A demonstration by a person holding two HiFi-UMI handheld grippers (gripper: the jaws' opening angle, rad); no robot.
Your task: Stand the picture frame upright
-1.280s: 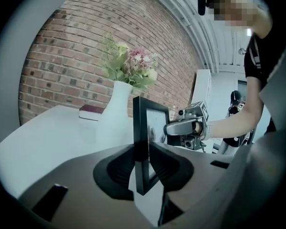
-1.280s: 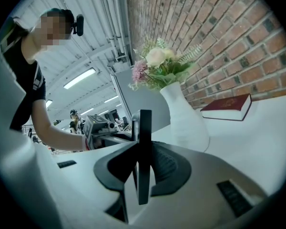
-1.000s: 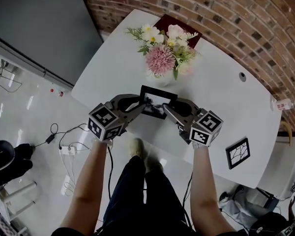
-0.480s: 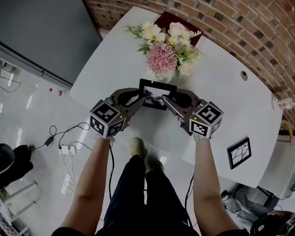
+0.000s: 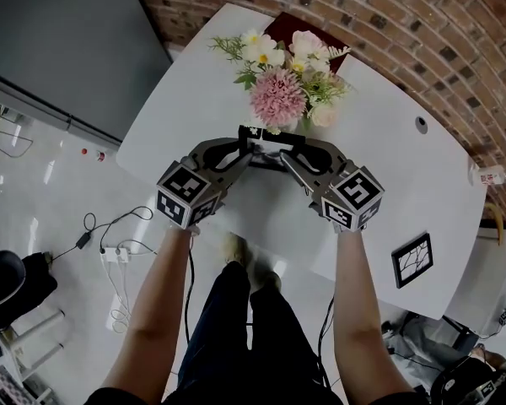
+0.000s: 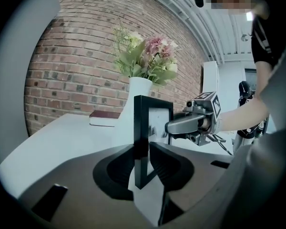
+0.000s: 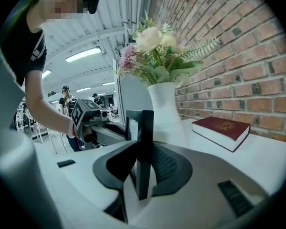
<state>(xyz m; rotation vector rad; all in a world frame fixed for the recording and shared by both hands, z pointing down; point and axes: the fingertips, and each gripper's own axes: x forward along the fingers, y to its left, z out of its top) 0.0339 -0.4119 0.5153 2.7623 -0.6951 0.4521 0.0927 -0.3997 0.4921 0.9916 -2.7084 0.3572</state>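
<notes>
Picture frames [image 5: 271, 146] [image 5: 411, 261] number two, with one vase [image 7: 164, 109] and one book [image 7: 224, 130].

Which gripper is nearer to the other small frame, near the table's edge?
Right. The right gripper, whose jaws have just been opening around one edge of the picture frame, sits toward the other small frame; the left gripper grips the opposite edge, farther away.

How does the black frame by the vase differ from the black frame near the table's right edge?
The first frame stands upright; the second frame lies flat. The left gripper and right gripper grip the first by its sides, and the right's jaws have just been opening; nothing touches the second. The first shows a pale picture, the second a dark one with white lines. Both have black borders.
</notes>
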